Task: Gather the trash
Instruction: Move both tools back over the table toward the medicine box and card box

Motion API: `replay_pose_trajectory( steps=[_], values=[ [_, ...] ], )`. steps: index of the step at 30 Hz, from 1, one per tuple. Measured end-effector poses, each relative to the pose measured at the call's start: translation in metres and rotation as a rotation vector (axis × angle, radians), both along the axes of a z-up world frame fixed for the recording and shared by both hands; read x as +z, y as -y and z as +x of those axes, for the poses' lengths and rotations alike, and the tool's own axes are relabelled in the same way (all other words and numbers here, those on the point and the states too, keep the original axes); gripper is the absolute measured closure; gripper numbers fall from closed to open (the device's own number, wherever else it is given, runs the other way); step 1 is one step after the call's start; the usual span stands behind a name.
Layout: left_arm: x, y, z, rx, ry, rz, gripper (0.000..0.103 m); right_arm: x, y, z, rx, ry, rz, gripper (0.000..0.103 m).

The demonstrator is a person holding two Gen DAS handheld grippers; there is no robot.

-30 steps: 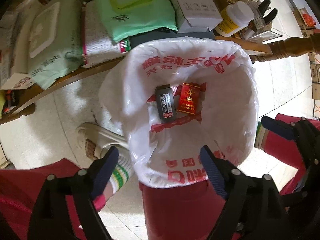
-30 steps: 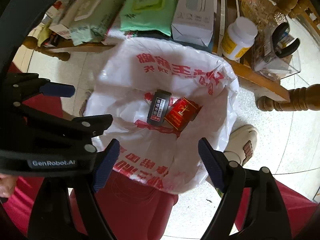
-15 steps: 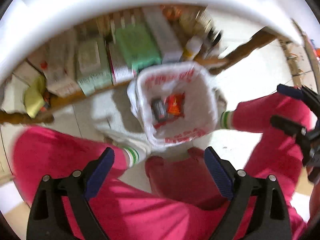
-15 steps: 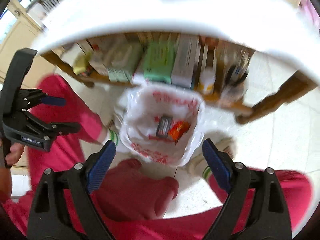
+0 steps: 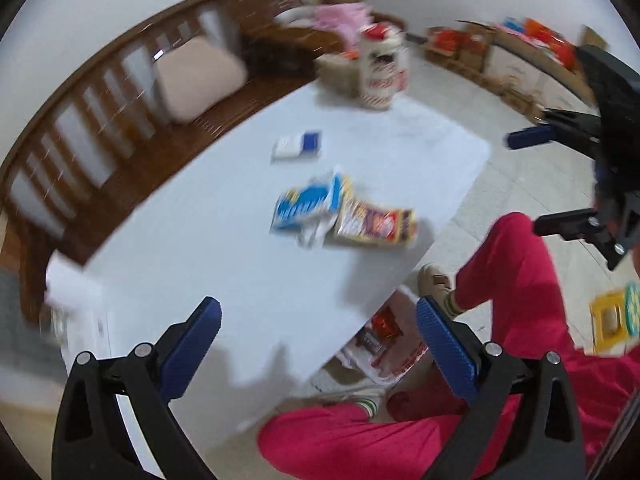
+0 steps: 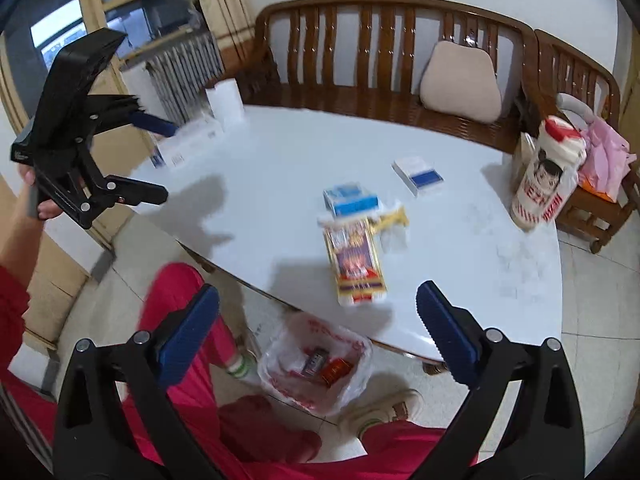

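Left wrist view:
Left gripper point(image 5: 316, 322): released, empty.
Gold packet point(image 5: 374, 222): near table point(image 5: 240, 280) front edge.

Right wrist view:
Right gripper point(image 6: 318, 306): released, empty.
Gold packet point(image 6: 354, 260): likely light, crinkly, slippery; pinch 1 short end.
Trash bag point(image 6: 316, 364): floor, below table edge.

Blue fingers point(image 6: 188, 332), white table point(image 6: 280, 168), red-printed white bag point(image 6: 352, 384)

Both grippers have risen from over the trash bag point(image 6: 316, 364) to above the white table point(image 6: 280, 168).

Flattened gold-purple packet point(image 6: 355, 266) beside blue wrapper point(image 6: 350, 199) (both on tabletop).
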State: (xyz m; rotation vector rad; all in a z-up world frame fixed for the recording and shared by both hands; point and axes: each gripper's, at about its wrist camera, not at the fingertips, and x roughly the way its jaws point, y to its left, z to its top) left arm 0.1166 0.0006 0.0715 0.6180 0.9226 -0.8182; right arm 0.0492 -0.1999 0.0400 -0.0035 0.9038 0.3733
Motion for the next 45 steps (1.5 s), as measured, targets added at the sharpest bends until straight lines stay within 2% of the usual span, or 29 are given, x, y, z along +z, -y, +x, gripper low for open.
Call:
replay_pose_trajectory(
  steps=[2, 6, 10, 14, 18, 22, 34, 40, 45],
  values=[
    [0.010, 0.009, 0.007, -0.061, 0.018, 0.021, 0.008, 0.011, 0.003, 0.005, 0.004, 0.004, 0.012, 0.007],
    [0.016, 0.022, 0.024, -0.160, 0.025, 0.055, 0.008, 0.023, 0.006, 0.020, 0.001, 0.019, -0.033, 0.007],
    [0.006, 0.034, 0.040, -0.279, 0.019, 0.113, 0.008, 0.032, 0.011, 0.037, 0.010, -0.001, -0.029, 0.007],
    [-0.006, 0.046, 0.052, -0.374, 0.026, 0.140, 0.008, 0.038, 0.014, 0.053, 0.009, -0.012, -0.048, 0.007],
    [-0.022, 0.056, 0.074, -0.424, -0.027, 0.150, 0.008, 0.033, 0.014, 0.071, 0.015, -0.030, -0.061, 0.007],
    [-0.044, 0.065, 0.091, -0.466, -0.082, 0.182, 0.008, 0.013, 0.011, 0.087, 0.032, -0.078, -0.063, 0.007],
    [-0.093, 0.090, 0.114, -0.640, -0.163, 0.277, 0.008, -0.055, -0.004, 0.123, 0.107, -0.246, -0.025, 0.007],
    [-0.111, 0.107, 0.130, -0.718, -0.239, 0.283, 0.008, -0.090, -0.011, 0.134, 0.126, -0.327, 0.001, 0.007],
    [-0.126, 0.118, 0.140, -0.780, -0.248, 0.304, 0.008, -0.115, -0.015, 0.143, 0.127, -0.383, 0.021, 0.007]
  ],
)
